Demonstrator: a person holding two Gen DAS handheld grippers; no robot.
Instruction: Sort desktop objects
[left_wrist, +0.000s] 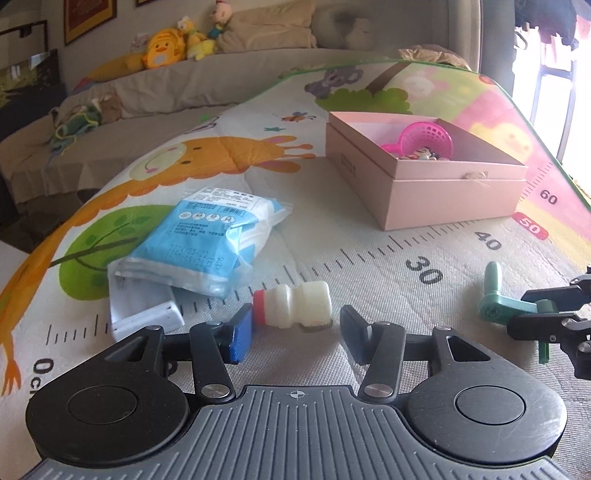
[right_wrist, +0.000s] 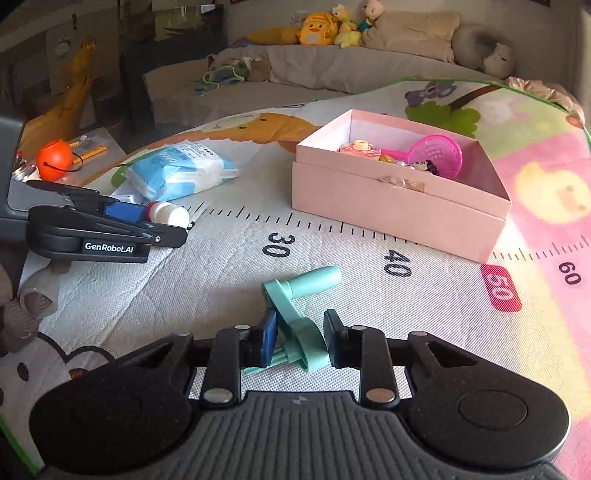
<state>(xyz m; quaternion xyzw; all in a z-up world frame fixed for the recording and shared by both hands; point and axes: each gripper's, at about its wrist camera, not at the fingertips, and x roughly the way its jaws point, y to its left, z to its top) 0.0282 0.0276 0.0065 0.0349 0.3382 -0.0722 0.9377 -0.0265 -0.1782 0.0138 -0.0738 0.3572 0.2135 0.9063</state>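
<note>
You are at the pick-up step: your left gripper (left_wrist: 295, 332) stands apart around the small white bottle (left_wrist: 293, 304) at lower centre. Your right gripper (right_wrist: 299, 341) brackets the teal crank handle (right_wrist: 299, 306), seemingly not yet clamped. Next, close, lift, carry to the pink box (right_wrist: 399, 210). Only the right view shows the orange ball (right_wrist: 53, 159), upper left.

A printed play mat (left_wrist: 369, 258) carried a pink box (left_wrist: 424, 184), a blue packet (left_wrist: 207, 240), a small bottle (left_wrist: 295, 304) and a green crank (right_wrist: 299, 317).
</note>
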